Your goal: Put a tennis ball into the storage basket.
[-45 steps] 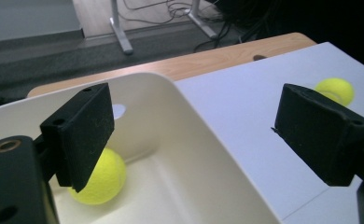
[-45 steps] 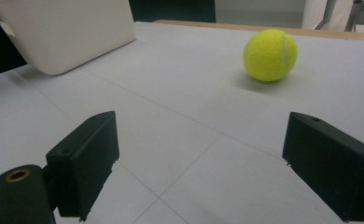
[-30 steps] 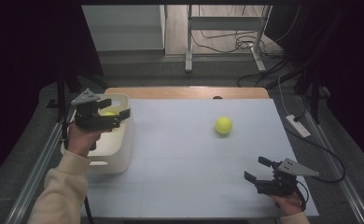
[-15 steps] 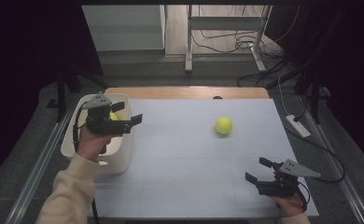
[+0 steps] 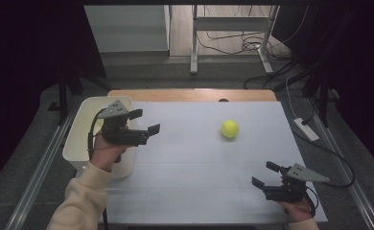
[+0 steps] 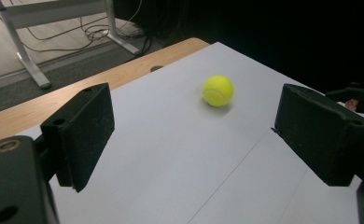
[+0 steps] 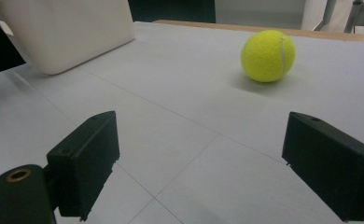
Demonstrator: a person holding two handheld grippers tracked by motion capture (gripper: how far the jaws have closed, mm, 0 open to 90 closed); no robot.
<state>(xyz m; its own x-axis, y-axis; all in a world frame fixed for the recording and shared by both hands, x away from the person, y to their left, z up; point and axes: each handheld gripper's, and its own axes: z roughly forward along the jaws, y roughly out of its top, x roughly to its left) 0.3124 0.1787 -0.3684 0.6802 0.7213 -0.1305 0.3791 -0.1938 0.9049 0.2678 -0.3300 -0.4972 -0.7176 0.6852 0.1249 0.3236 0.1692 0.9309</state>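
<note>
Both pairs of black fingers stand wide apart with nothing between them: those of the left gripper [image 5: 144, 121] hang in the air just right of the bin, aimed across the table toward the ball, and those of the right gripper [image 5: 265, 174] sit low over the near right corner, aimed at the ball as well. In the left gripper view the black pads [image 6: 84, 133] frame bare tabletop with the ball far ahead; in the right gripper view the pads [image 7: 89, 158] do the same from the other side, with the ball up ahead and the bin's pale wall beyond on the left.

The large white rectangular table top [image 5: 194, 167] spreads across the middle of the room, with a strip of light wood showing along its far edge. At its left edge stands the cream plastic rectangular bin [image 5: 82, 143], open at the top; the person's left hand [image 5: 106, 151], in a cream sleeve, is held in front of its right wall. The right hand [image 5: 298, 208] rests at the near right corner.

The small yellow-green tennis ball [image 5: 229, 128] lies alone on the table, right of centre and toward the far side, well apart from both grippers and the bin.
</note>
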